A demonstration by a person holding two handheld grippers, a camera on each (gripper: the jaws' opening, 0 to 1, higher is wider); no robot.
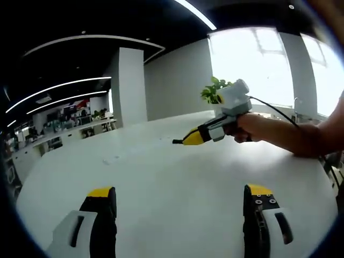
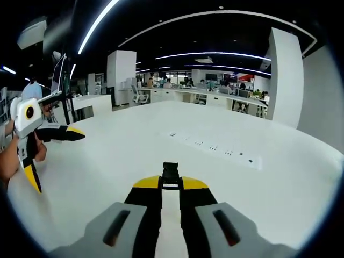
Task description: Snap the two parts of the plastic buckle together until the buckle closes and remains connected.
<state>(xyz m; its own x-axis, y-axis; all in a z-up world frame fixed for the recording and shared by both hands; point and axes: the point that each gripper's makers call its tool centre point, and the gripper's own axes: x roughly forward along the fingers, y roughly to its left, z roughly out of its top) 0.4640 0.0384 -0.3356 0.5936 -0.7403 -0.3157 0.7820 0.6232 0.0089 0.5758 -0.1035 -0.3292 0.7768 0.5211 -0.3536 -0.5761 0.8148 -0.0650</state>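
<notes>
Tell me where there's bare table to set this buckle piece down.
Bare white table spans between the open left gripper jaws and out toward the right gripper. The right gripper pinches a black buckle piece; the row of small dark marks beyond is busier.

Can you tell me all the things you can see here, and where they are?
white table: one, white, under both grippers
black buckle part: one, black, pinched at the right gripper's tips
potted plant: one, green, at the table's far edge by the window
white pillar: one, white, behind the table
desks: several, white, far across the office
left gripper: one, black and yellow, jaws wide apart above the table
right gripper: one, black and yellow, closed on the buckle part
person's hand: one, holding the right gripper
</notes>
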